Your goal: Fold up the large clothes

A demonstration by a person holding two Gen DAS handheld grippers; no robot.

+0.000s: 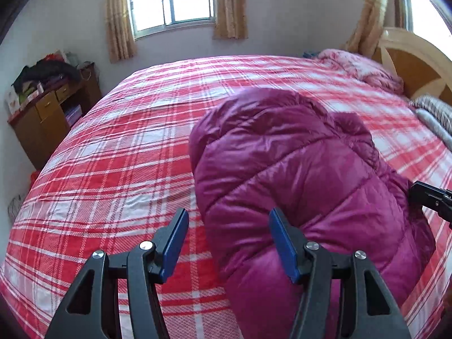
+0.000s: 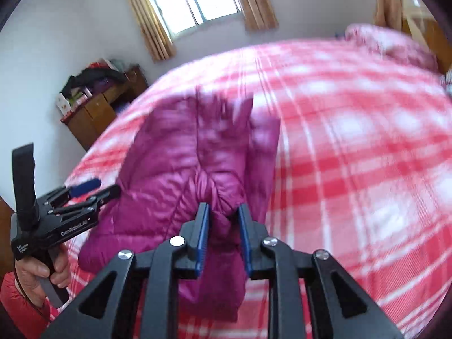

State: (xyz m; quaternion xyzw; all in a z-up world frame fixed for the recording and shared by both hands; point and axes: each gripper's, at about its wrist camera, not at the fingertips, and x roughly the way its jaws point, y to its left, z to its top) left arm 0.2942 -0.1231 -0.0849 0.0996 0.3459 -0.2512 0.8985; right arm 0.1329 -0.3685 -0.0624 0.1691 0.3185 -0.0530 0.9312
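A magenta quilted puffer jacket [image 1: 296, 169] lies bunched on the red and white plaid bed [image 1: 113, 155]. My left gripper [image 1: 228, 220] is open at the jacket's left edge, its right finger against the fabric, holding nothing. It also shows in the right wrist view [image 2: 93, 188], open beside the jacket. My right gripper [image 2: 223, 214] is shut on a fold of the jacket [image 2: 180, 163] and lifts it off the bed [image 2: 353, 141]. Its tip shows in the left wrist view [image 1: 432, 197] at the jacket's right side.
A wooden desk [image 1: 48, 113] piled with clothes and boxes stands by the far left wall. A pink blanket [image 1: 358, 67], a grey striped pillow [image 1: 435, 113] and the wooden headboard [image 1: 418, 65] are at the right. A curtained window [image 1: 172, 0] is behind the bed.
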